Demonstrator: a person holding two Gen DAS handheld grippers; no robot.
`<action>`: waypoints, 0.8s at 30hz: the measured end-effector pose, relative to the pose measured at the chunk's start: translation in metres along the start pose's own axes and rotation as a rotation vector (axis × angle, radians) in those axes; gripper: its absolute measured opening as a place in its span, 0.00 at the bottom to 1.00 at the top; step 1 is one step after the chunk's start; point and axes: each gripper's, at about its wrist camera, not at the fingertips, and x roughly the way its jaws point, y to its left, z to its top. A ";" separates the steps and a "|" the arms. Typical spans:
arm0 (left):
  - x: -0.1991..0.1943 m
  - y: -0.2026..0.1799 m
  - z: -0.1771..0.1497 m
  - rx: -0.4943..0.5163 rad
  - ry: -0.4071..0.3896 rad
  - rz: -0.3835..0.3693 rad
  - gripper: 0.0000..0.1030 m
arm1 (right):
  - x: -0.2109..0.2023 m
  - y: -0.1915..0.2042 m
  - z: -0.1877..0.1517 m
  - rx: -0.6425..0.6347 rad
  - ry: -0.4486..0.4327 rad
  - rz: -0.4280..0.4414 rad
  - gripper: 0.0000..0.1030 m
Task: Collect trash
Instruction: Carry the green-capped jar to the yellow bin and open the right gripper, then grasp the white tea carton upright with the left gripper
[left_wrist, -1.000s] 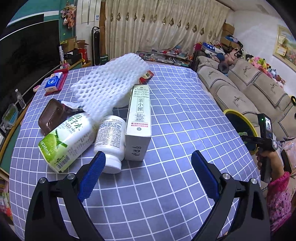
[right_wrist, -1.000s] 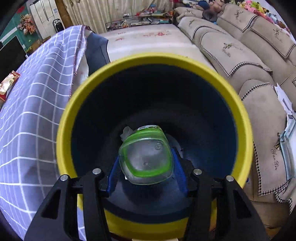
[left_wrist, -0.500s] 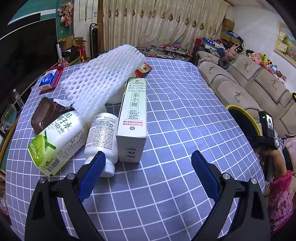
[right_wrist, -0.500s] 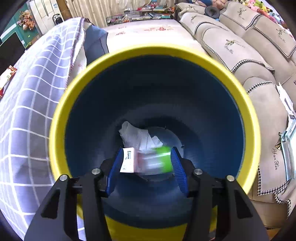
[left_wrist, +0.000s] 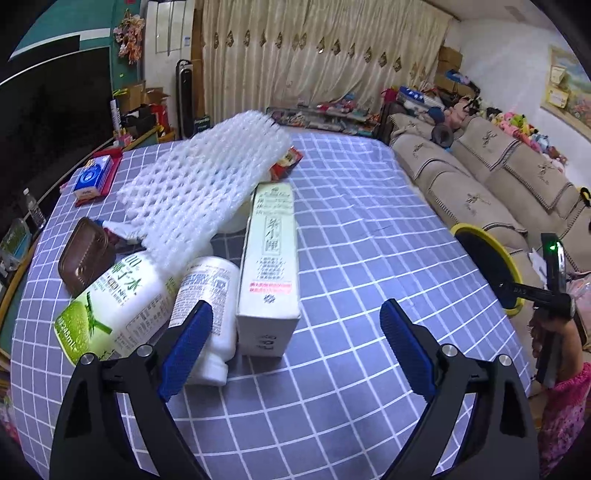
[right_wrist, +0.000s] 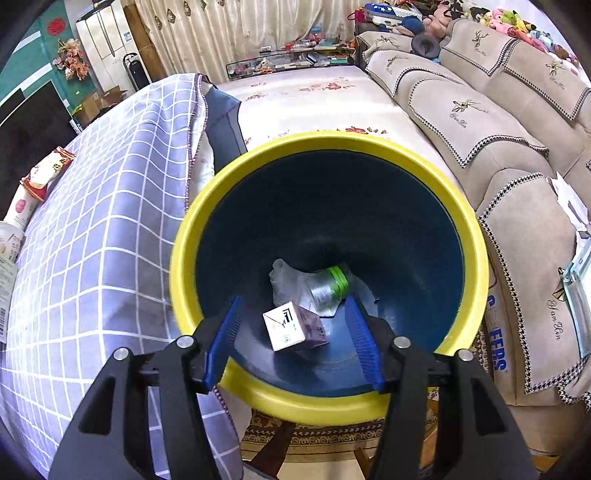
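Yellow plastic rims the dark blue bin (right_wrist: 177, 258), seen at the centre of the right wrist view with a small carton (right_wrist: 291, 326), a clear bottle with a green band (right_wrist: 327, 286) and a crumpled wrapper (right_wrist: 284, 275) lying at its bottom. The right gripper (right_wrist: 293, 334) is held above the bin; its jaws have just been opening and nothing is gripped between them.

In the left wrist view the left gripper (left_wrist: 295, 347) is held released and empty above the checked worktop (left_wrist: 369, 240). Left of centre, the remaining trash is heaped: a tall carton (left_wrist: 271, 266) lying flat, a white pill bottle (left_wrist: 208, 306) just beside it, a green-labelled drink bottle (left_wrist: 110, 310) and white foam netting (left_wrist: 207, 184) draped over them. The tall carton is judged light and stiff, though easily crushed; it would best be taken across its narrow width near the nearer end. The round bottles are likely to roll and slip.
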 end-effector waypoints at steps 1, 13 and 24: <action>0.000 -0.001 0.000 0.008 0.000 0.002 0.86 | -0.001 0.000 0.000 0.000 -0.004 0.003 0.55; 0.023 0.001 0.009 0.013 0.024 0.014 0.69 | -0.007 0.000 -0.002 0.002 -0.030 0.031 0.58; 0.041 -0.002 0.014 0.046 0.021 0.088 0.50 | -0.008 0.001 -0.005 0.002 -0.030 0.045 0.58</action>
